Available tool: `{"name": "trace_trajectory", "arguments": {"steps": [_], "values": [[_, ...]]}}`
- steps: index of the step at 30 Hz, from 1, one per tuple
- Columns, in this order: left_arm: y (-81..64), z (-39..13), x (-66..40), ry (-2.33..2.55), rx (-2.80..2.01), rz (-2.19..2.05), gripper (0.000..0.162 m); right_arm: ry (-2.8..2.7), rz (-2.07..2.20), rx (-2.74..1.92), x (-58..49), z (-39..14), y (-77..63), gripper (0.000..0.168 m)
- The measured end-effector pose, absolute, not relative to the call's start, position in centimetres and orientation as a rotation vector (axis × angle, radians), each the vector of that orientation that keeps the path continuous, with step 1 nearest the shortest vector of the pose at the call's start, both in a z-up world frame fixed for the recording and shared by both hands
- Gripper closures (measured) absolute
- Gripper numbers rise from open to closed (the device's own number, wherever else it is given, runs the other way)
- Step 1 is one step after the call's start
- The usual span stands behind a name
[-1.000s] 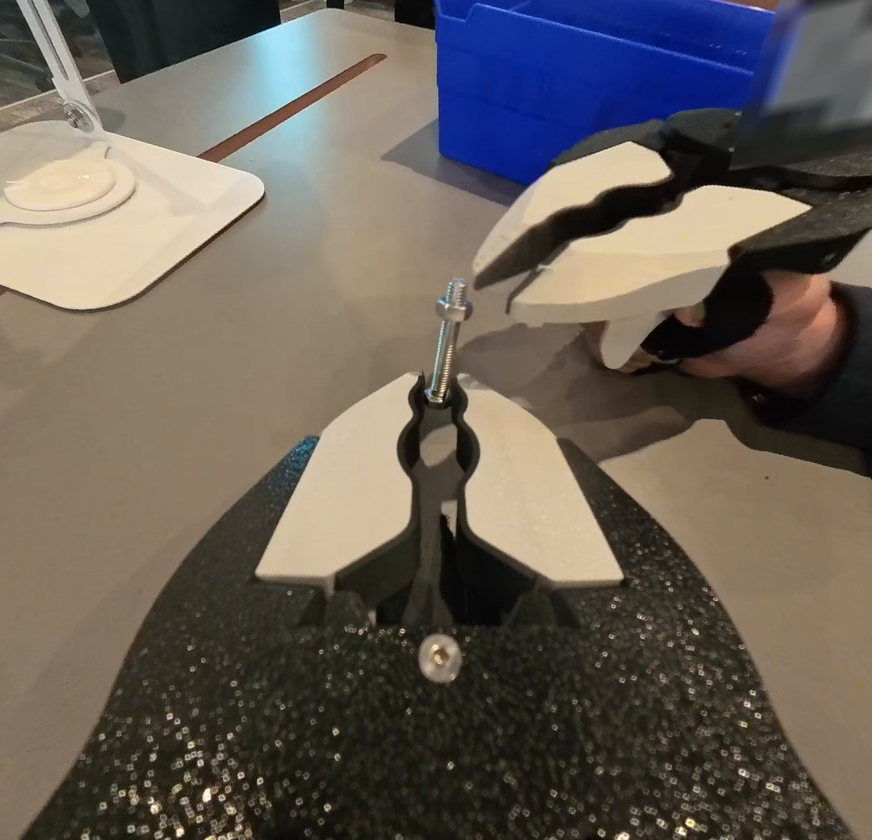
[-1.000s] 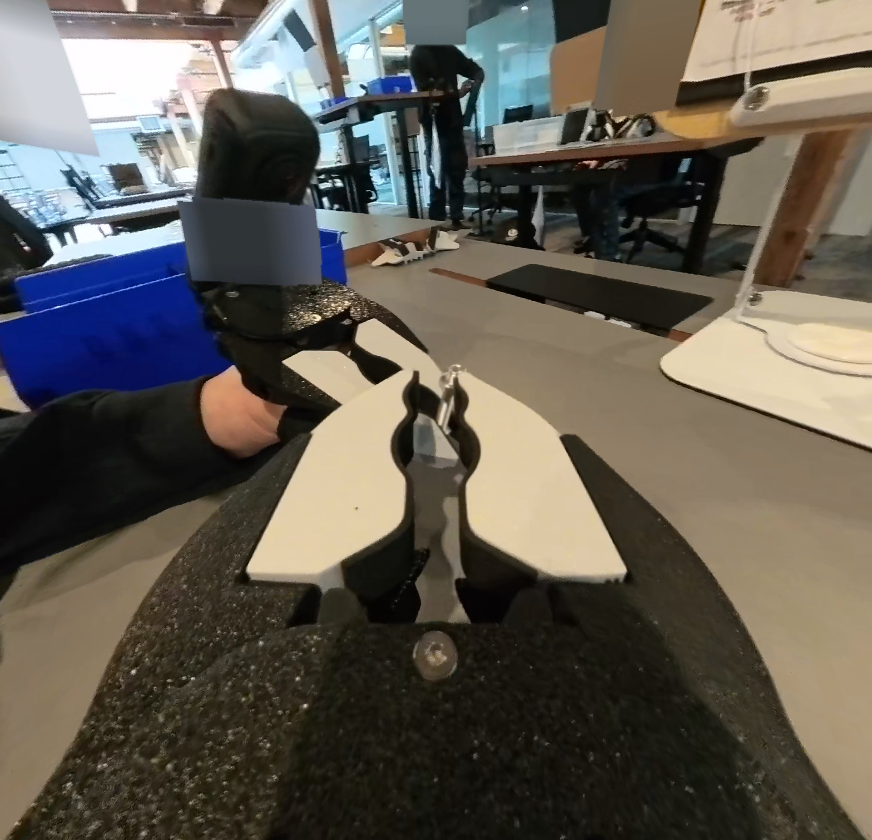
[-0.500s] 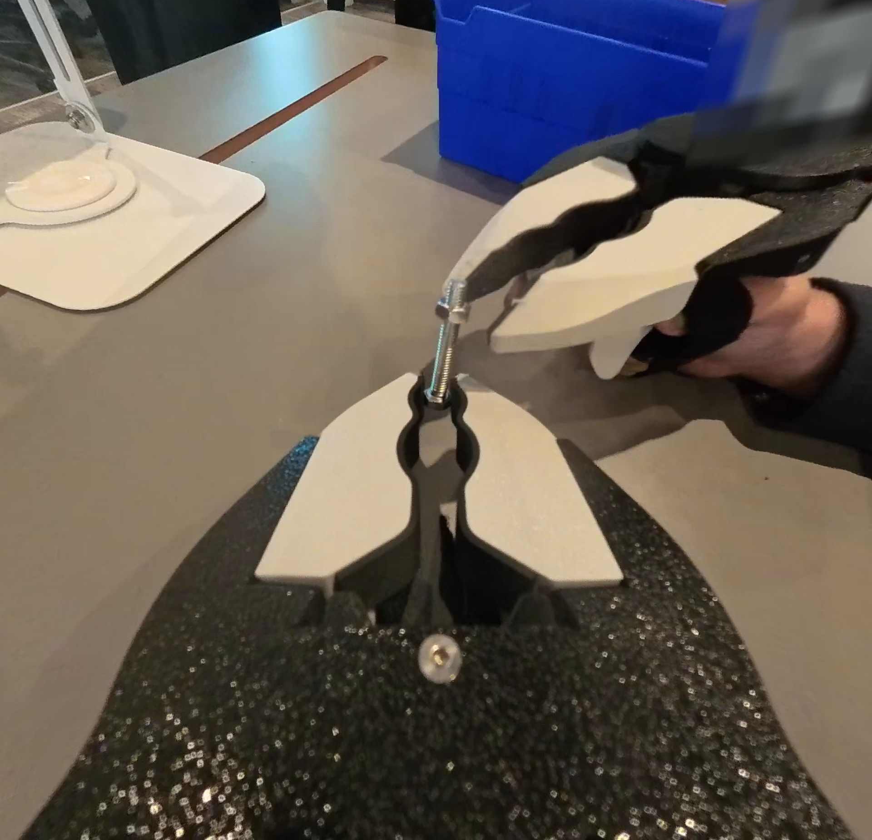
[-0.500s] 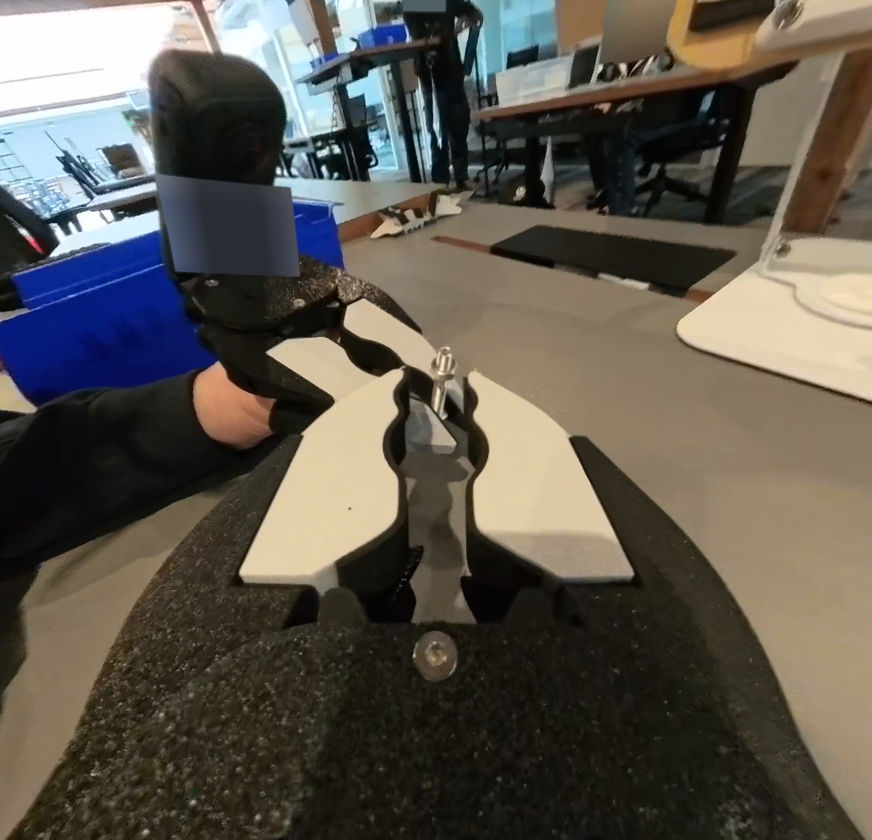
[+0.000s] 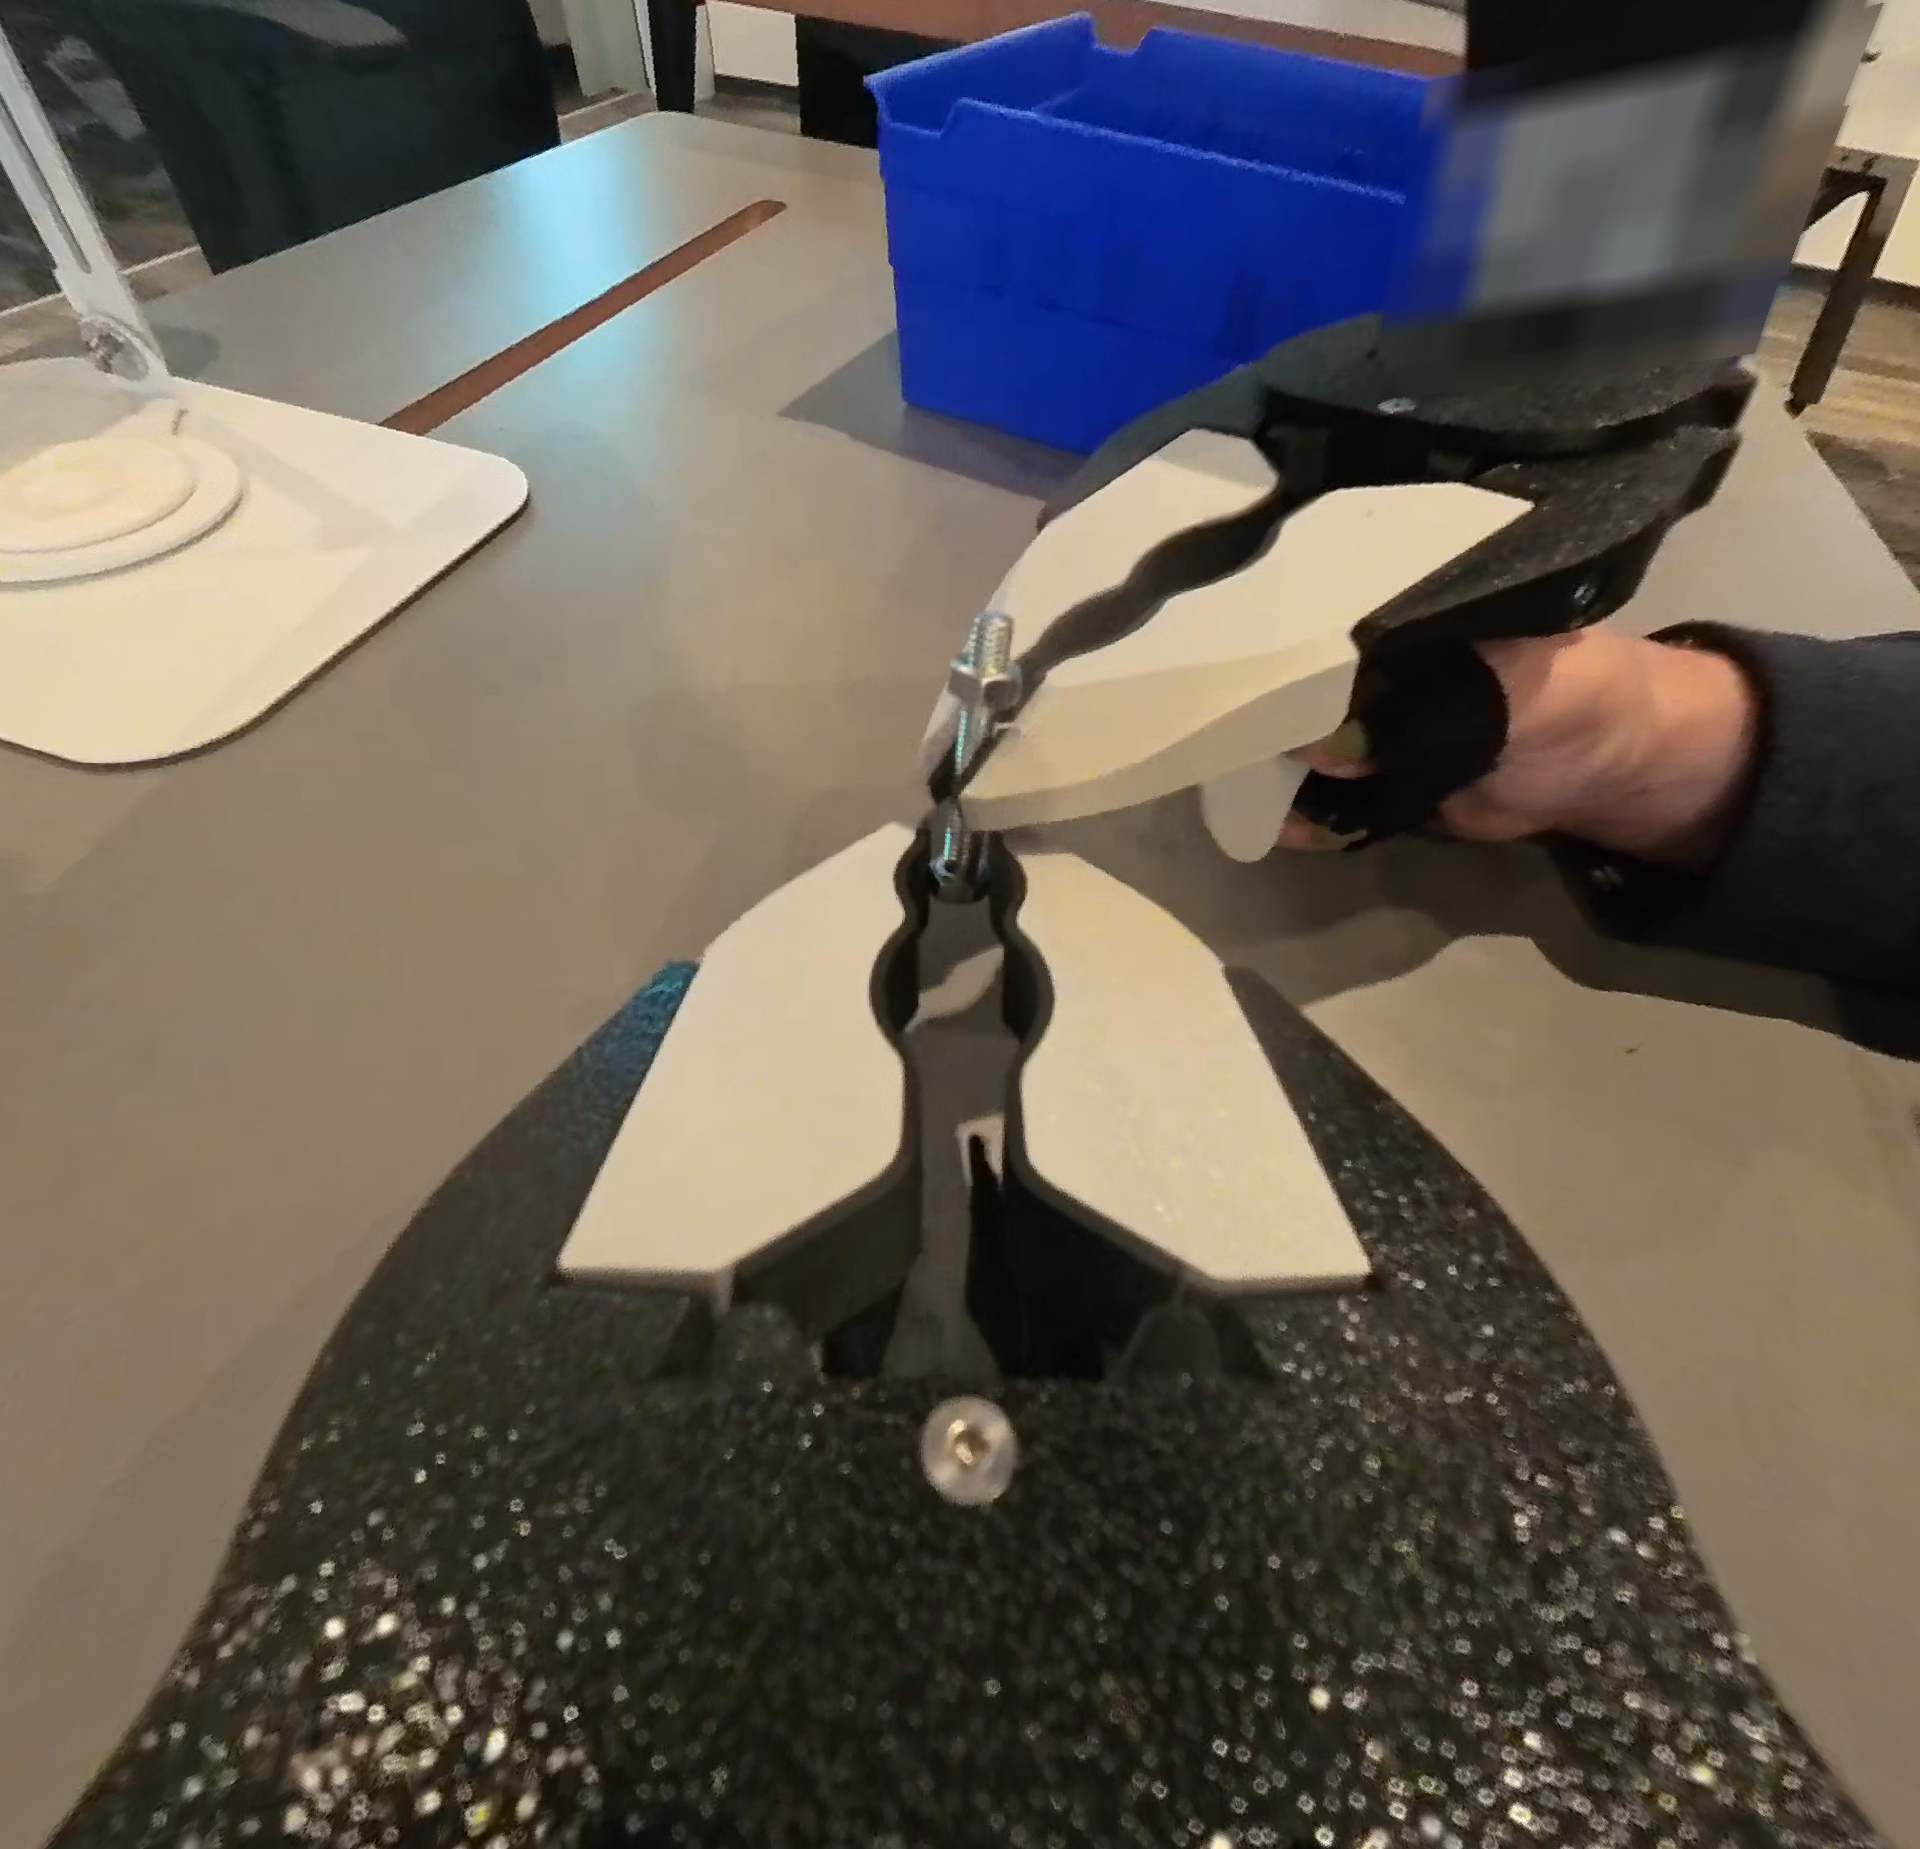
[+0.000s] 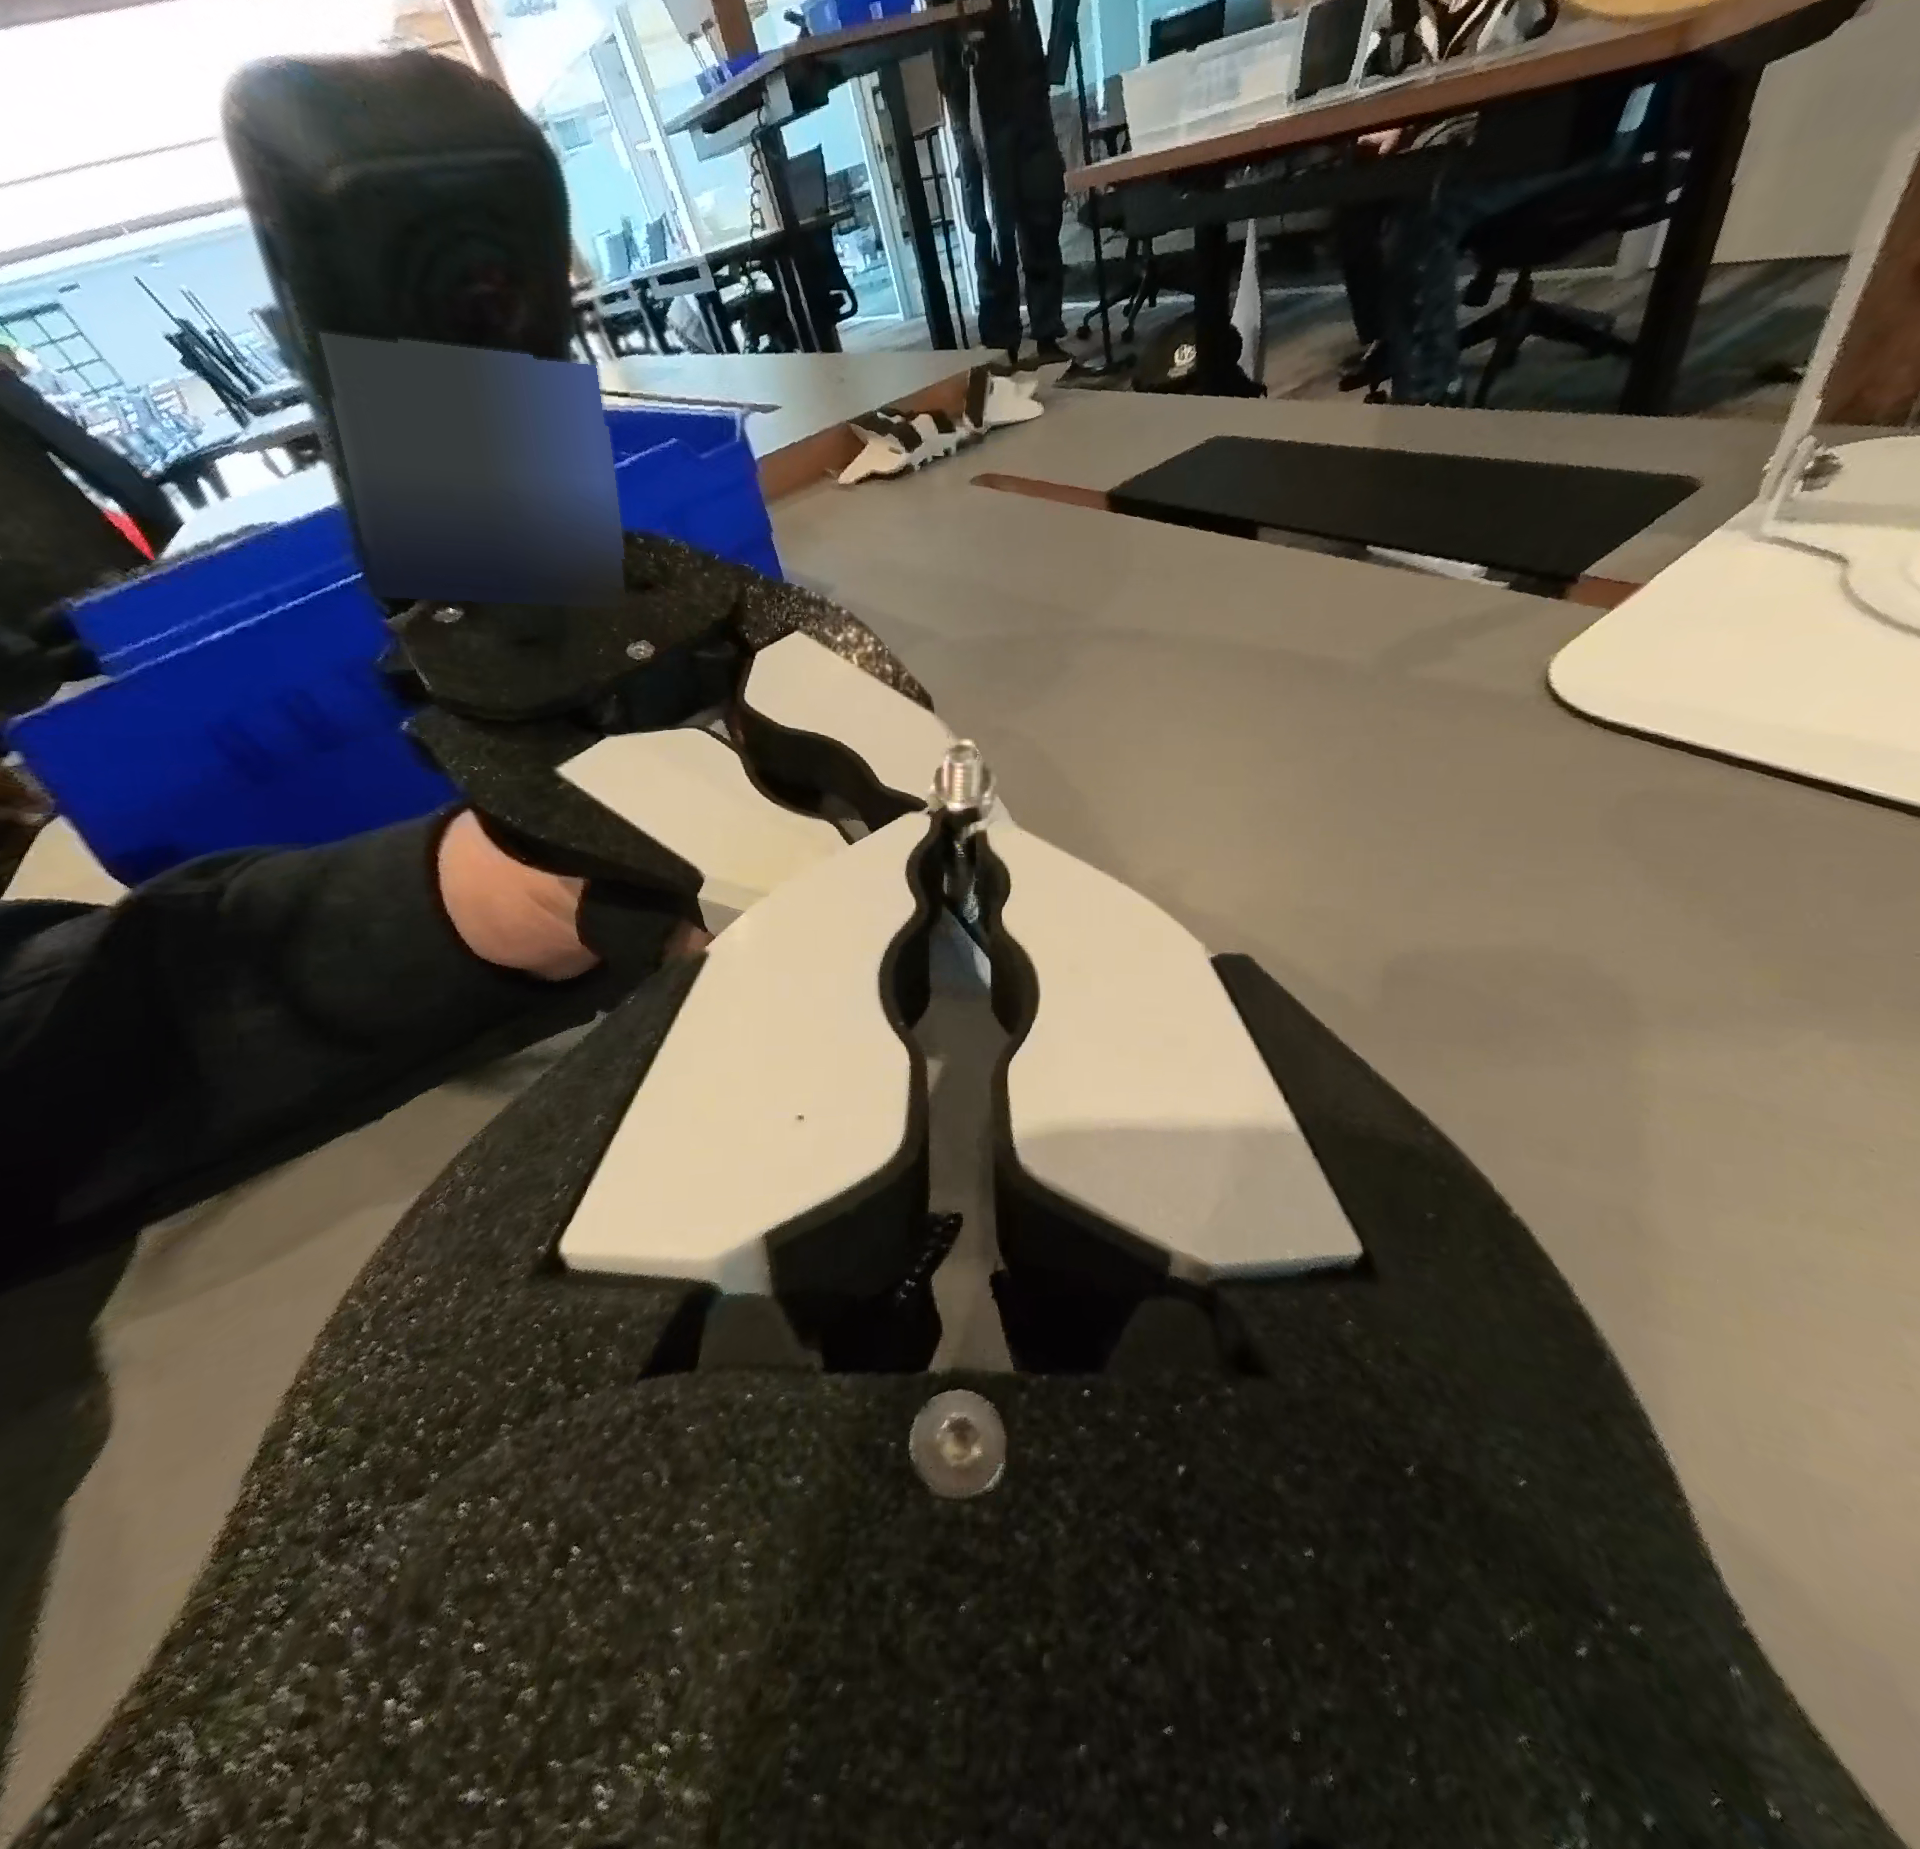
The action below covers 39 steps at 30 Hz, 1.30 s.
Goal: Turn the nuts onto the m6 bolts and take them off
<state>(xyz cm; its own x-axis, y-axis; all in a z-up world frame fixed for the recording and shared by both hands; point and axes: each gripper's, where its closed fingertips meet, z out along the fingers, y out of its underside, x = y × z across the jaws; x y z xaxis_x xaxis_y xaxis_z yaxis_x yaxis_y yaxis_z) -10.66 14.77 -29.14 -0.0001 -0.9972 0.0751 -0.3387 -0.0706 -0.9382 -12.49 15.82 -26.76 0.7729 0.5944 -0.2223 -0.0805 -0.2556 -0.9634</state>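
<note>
Left wrist view: the left gripper point(image 5: 961, 869) is closed on the lower end of the bolt point(image 5: 971, 750), which rises tilted above the grey table point(image 5: 520, 864); the nut point(image 5: 982, 672) sits near the bolt's top, where the right gripper point(image 5: 982, 734) closes around the shank just beneath it; a blue bin point(image 5: 1122, 272) stands behind.

Right wrist view: the right gripper point(image 6: 961, 854) pinches the bolt point(image 6: 964, 843) just under the nut point(image 6: 964, 783); the left gripper point(image 6: 831, 812) reaches in from the left, its tips hidden.

The left gripper point(image 5: 961, 849) pointed forward, fingers nearly closed. The right gripper point(image 5: 971, 734) reached in from the right, fingers closed, a hand point(image 5: 1590, 750) gripping its handle.
</note>
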Motion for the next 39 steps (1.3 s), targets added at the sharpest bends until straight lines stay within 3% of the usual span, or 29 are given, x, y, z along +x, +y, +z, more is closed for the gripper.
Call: {"name": "trace_trajectory", "arguments": {"steps": [2, 7, 13, 16, 20, 27, 28, 30, 33, 39], "values": [[14.8, -28.9, -10.5, 1.418, -1.495, -1.09, 0.151, -0.405, 0.637, -1.711, -12.4, -26.5, 15.8, 0.163], [14.7, -28.1, -10.2, 1.402, -1.437, -1.07, 0.106, -0.357, 0.455, -1.631, -9.8, -21.3, 14.6, 0.163], [15.3, -27.6, -10.3, 1.385, -1.382, -0.938, 0.099, -0.264, -0.173, -1.813, 2.3, -15.4, 8.4, 0.163], [15.4, -27.6, -10.2, 1.384, -1.377, -0.918, 0.1, -0.135, -0.433, -2.238, 11.6, -18.6, 3.8, 0.163], [15.3, -27.4, -10.1, 1.373, -1.376, -0.93, 0.101, -0.041, -0.397, -2.805, 18.0, -26.7, -0.8, 0.163], [15.8, -27.2, -10.5, 1.344, -1.389, -0.943, 0.104, 0.022, -0.287, -3.082, 20.0, -33.4, -2.0, 0.162], [15.8, -27.1, -10.5, 1.339, -1.39, -0.952, 0.105, 0.031, -0.298, -3.082, 20.1, -33.5, -2.1, 0.149], [15.7, -26.8, -10.5, 1.331, -1.388, -0.976, 0.11, 0.04, -0.32, -3.07, 20.4, -33.0, -2.4, 0.135], [15.9, -26.6, -10.6, 1.309, -1.391, -0.976, 0.118, 0.088, -0.346, -2.926, 20.2, -29.6, -2.2, 0.135], [16.7, -26.2, -10.9, 1.226, -1.421, -0.989, 0.142, -0.169, -0.057, -2.106, 6.7, -15.1, 4.6, 0.168]]}}
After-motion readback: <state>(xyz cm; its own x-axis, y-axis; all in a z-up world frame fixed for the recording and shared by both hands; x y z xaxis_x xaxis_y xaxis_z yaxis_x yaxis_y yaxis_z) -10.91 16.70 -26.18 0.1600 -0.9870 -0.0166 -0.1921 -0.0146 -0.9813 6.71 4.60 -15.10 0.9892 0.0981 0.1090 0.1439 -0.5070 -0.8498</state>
